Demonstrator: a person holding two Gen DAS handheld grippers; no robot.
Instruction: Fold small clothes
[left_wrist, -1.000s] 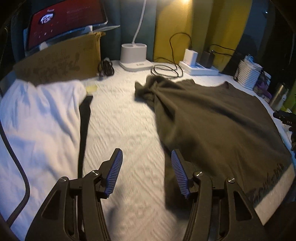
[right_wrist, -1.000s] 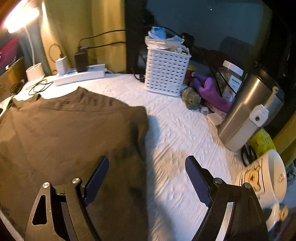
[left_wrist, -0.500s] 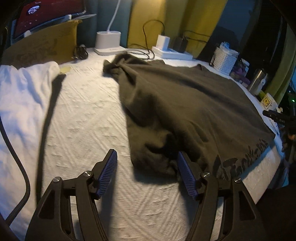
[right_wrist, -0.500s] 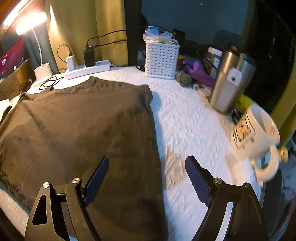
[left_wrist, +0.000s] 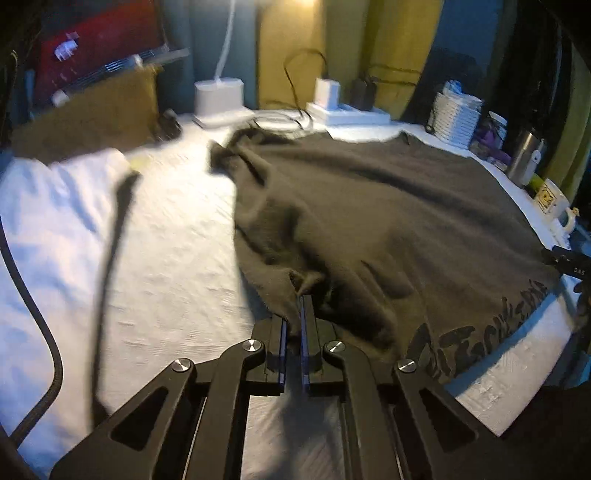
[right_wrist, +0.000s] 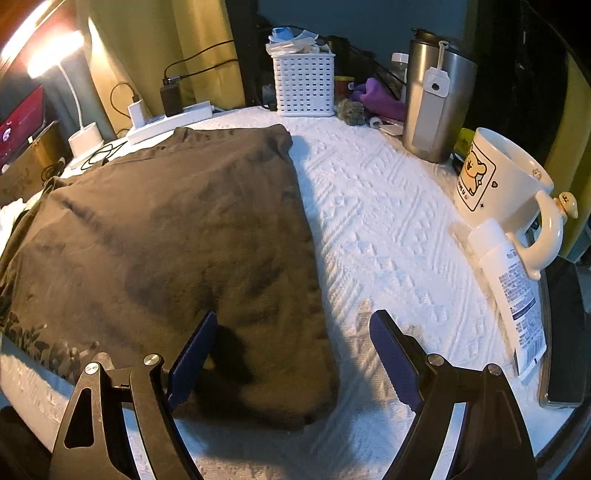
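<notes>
A dark olive t-shirt (left_wrist: 388, 221) lies spread on the white textured table cover (left_wrist: 173, 266), printed hem toward the front edge. My left gripper (left_wrist: 293, 299) is shut on the shirt's near left corner, cloth bunched between the blue pads. In the right wrist view the same shirt (right_wrist: 166, 236) fills the left half. My right gripper (right_wrist: 291, 332) hovers open over the shirt's near right corner, its left finger above the cloth and its right finger above the bare table cover (right_wrist: 388, 229). Nothing is between its fingers.
A white garment (left_wrist: 48, 221) lies at the left. Along the back stand a lamp base (left_wrist: 219, 98), a power strip (left_wrist: 347, 112) and a white basket (right_wrist: 303, 86). A steel tumbler (right_wrist: 432, 107), a white mug (right_wrist: 506, 188) and a white tube (right_wrist: 513, 295) crowd the right edge.
My left gripper has closed from wide open onto the shirt's corner, lifting a fold. The right gripper has drawn back toward the front edge, staying open.
</notes>
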